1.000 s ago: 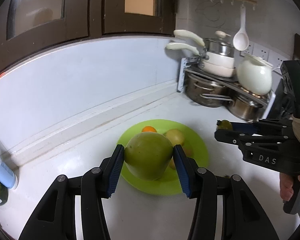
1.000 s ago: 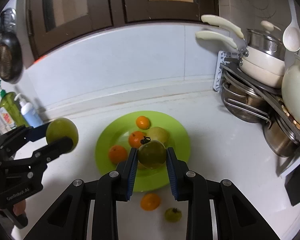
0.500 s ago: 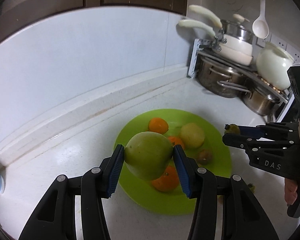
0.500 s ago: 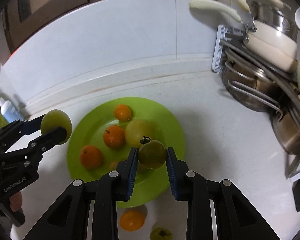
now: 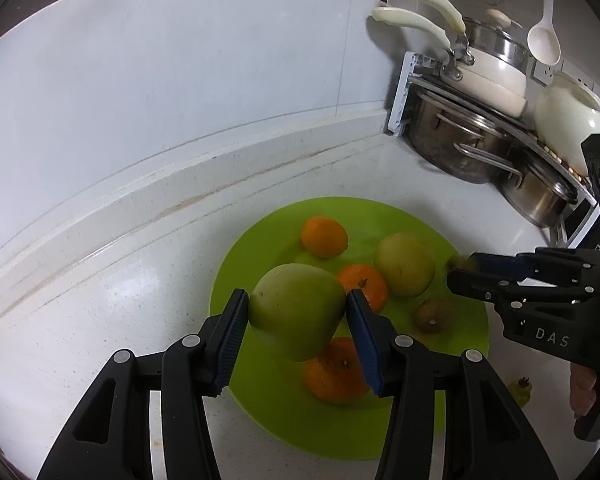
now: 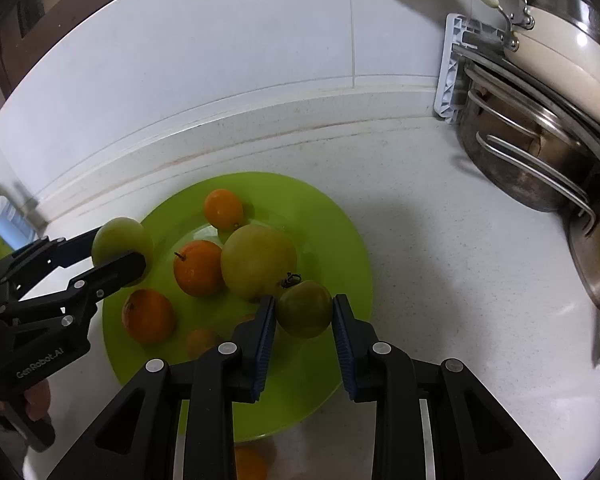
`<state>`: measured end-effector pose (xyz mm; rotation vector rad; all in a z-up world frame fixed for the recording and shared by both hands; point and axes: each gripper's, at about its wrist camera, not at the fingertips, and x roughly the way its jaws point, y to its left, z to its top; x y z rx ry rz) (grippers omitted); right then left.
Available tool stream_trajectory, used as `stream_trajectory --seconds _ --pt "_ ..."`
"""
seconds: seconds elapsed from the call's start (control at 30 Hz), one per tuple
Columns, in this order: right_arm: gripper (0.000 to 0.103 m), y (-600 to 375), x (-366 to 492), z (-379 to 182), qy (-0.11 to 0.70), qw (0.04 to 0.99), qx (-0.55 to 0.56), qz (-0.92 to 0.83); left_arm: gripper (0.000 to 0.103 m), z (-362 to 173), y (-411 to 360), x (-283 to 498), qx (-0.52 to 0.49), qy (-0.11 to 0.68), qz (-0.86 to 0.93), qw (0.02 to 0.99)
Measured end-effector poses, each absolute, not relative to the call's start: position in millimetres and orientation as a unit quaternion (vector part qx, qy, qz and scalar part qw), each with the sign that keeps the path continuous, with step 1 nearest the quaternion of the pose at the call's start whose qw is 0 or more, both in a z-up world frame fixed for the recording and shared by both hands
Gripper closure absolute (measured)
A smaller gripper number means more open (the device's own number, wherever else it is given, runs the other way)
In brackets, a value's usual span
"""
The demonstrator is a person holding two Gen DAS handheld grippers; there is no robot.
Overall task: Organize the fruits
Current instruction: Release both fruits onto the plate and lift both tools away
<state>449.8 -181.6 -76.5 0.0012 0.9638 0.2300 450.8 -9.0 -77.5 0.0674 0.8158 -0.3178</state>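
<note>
Above the green plate (image 5: 260,420), our left gripper (image 5: 298,322) clamps a large green pear (image 5: 296,316) while our right gripper (image 6: 304,312) pinches a small green tomato (image 6: 304,308). We judge both smooth, round and bruisable, best held across their widest part.

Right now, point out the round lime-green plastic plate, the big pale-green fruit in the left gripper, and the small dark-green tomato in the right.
round lime-green plastic plate (image 6: 340,240): right wrist view, bare far rim.
big pale-green fruit (image 5: 296,312): left wrist view, front face.
small dark-green tomato (image 6: 304,308): right wrist view, body centre.
</note>
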Motion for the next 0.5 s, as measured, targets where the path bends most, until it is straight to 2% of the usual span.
stream_trajectory --seconds 0.1,0.3,0.5 --pt "0.061 -180.7 448.3 -74.9 0.457 0.883 -0.008 0.107 0.050 -70.8 -9.6 446.3 0.041 0.379 -0.150 0.912" --pt "0.061 -179.1 433.3 -63.9 0.443 0.890 -0.011 0.111 0.045 -51.0 -10.1 428.5 0.042 0.356 -0.151 0.921" --pt "0.061 -176.7 408.5 -44.1 0.418 0.901 -0.010 0.116 0.044 -28.9 -12.2 403.0 0.042 0.333 -0.155 0.929"
